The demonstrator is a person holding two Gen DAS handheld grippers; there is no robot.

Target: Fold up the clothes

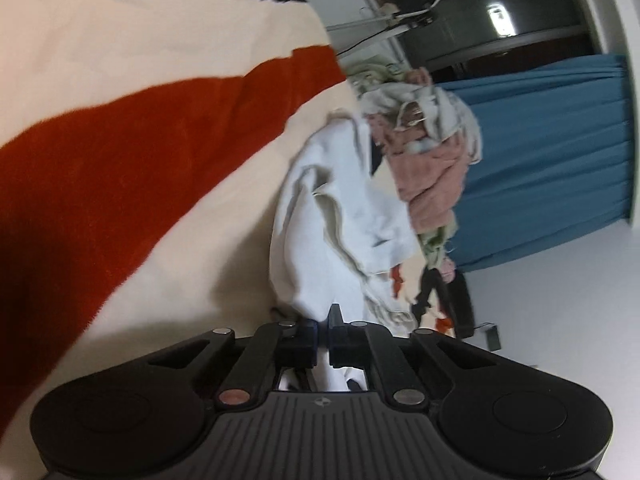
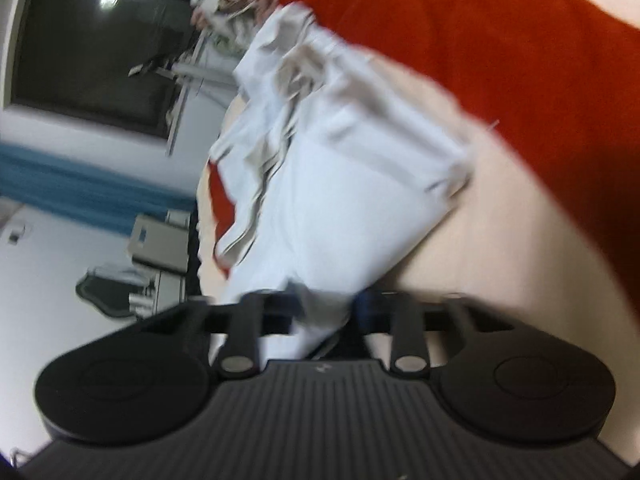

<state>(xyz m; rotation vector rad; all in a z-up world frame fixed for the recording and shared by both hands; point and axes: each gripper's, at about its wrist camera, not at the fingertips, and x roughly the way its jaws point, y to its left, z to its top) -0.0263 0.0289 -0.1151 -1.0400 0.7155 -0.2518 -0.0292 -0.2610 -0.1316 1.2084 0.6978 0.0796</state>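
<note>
Nearest the lens in the left wrist view, the left hand-held gripper [image 1: 323, 322] has its jaws pinched together on a thin edge of the white garment [image 1: 340, 216], which runs out from the fingers across the striped blanket [image 1: 120, 152] of the bed. Over in the right wrist view, the right hand-held gripper [image 2: 326, 308] is closed on a thicker bunch of the same white garment [image 2: 332, 168]; that picture is blurred, so the exact contact of the pads is hard to read, though cloth clearly fills the gap between them. Both ends seem caught, yet the cloth between them lies rumpled and bunched, with no clean fold line to be seen, so I judge the folding of this piece to be barely begun: spreading, smoothing and the folds themselves are left. Farther off on the bed, a heap of unfolded clothes [image 1: 420, 128], pink and pale, waits near the blue curtain [image 1: 552, 152], so most of the task looks undone.
</note>
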